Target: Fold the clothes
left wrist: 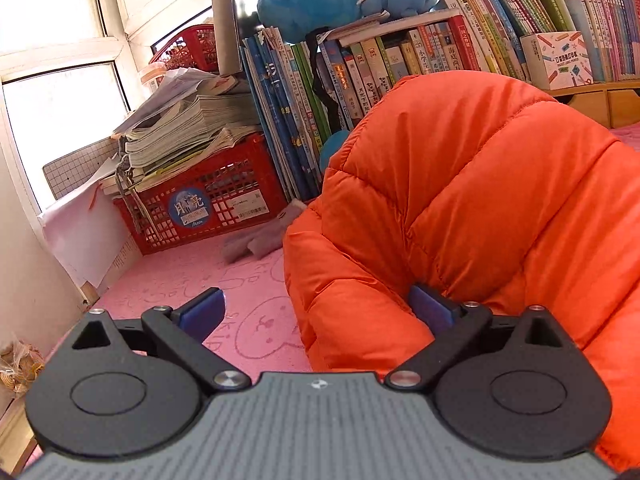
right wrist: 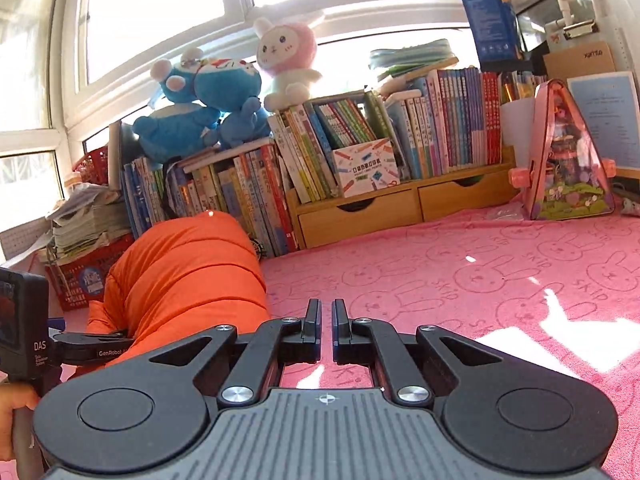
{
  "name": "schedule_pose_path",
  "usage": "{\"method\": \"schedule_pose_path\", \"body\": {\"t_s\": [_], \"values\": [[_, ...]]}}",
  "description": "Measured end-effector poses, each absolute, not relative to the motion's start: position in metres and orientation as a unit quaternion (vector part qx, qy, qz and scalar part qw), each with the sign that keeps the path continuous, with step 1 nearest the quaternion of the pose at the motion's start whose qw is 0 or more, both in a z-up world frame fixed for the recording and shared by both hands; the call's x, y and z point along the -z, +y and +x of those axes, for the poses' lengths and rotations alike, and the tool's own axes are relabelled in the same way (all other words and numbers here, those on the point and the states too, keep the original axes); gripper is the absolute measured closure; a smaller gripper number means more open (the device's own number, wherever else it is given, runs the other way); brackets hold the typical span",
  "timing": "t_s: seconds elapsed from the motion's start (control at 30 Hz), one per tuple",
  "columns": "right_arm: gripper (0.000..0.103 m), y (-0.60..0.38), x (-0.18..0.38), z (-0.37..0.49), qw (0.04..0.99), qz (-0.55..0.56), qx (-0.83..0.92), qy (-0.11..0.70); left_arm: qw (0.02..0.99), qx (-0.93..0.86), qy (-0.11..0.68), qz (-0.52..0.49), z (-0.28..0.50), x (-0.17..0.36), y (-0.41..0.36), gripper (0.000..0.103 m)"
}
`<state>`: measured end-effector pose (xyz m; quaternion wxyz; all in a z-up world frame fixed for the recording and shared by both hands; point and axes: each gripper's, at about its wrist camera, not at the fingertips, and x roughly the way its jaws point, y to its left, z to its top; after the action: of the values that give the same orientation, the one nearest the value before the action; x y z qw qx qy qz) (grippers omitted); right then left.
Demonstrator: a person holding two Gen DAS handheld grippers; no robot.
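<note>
An orange puffer jacket (left wrist: 460,208) lies bunched on the pink rabbit-print cover (left wrist: 192,276), its quilted bulk rising toward the books. My left gripper (left wrist: 316,292) is open wide. The jacket's lower left edge fills the right half of the gap and touches the right pad (left wrist: 430,308); the left pad (left wrist: 202,312) hangs over bare cover. In the right wrist view the jacket (right wrist: 188,272) sits at the left, with the other tool's black housing (right wrist: 24,320) and a hand (right wrist: 12,400) beside it. My right gripper (right wrist: 326,306) is shut with nothing in it, above the cover (right wrist: 480,272).
A red basket (left wrist: 208,204) piled with papers stands at the back left. Rows of books (right wrist: 256,196) and a wooden drawer shelf (right wrist: 360,208) line the back, with plush toys (right wrist: 200,112) on top. A grey cloth (left wrist: 260,236) lies by the basket. A pink triangular case (right wrist: 568,160) stands at the right.
</note>
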<state>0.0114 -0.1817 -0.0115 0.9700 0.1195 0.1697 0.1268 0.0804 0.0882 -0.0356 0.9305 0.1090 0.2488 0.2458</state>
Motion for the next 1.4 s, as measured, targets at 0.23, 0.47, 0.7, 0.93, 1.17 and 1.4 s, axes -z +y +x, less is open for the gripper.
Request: {"method": "schedule_pose_path", "body": {"t_s": [0.23,0.47,0.7,0.93,1.17,1.4], "values": [[0.056,-0.118,-0.011,0.038,0.98,0.053,-0.154,0.118,0.931,-0.248,0.243,0.111,0.08,0.037,0.086,0.003],[0.036,-0.046,0.031,0.061,0.98,-0.119,-0.101,0.124,0.934,-0.24,0.238,0.114,0.079,0.04,0.087,0.002],[0.035,-0.061,0.044,0.088,0.962,-0.066,-0.143,0.221,0.934,-0.233,0.242,0.119,0.082,0.043,0.086,0.002],[0.035,-0.069,0.051,0.104,0.948,-0.039,-0.166,0.271,0.935,-0.225,0.256,0.101,0.085,0.044,0.092,0.002],[0.012,-0.095,0.052,0.11,0.948,0.032,-0.157,0.275,0.938,-0.218,0.256,0.085,0.084,0.043,0.097,0.002],[0.013,-0.072,0.021,0.06,0.979,-0.027,-0.117,0.162,0.941,-0.212,0.254,0.067,0.082,0.043,0.101,0.002]]}}
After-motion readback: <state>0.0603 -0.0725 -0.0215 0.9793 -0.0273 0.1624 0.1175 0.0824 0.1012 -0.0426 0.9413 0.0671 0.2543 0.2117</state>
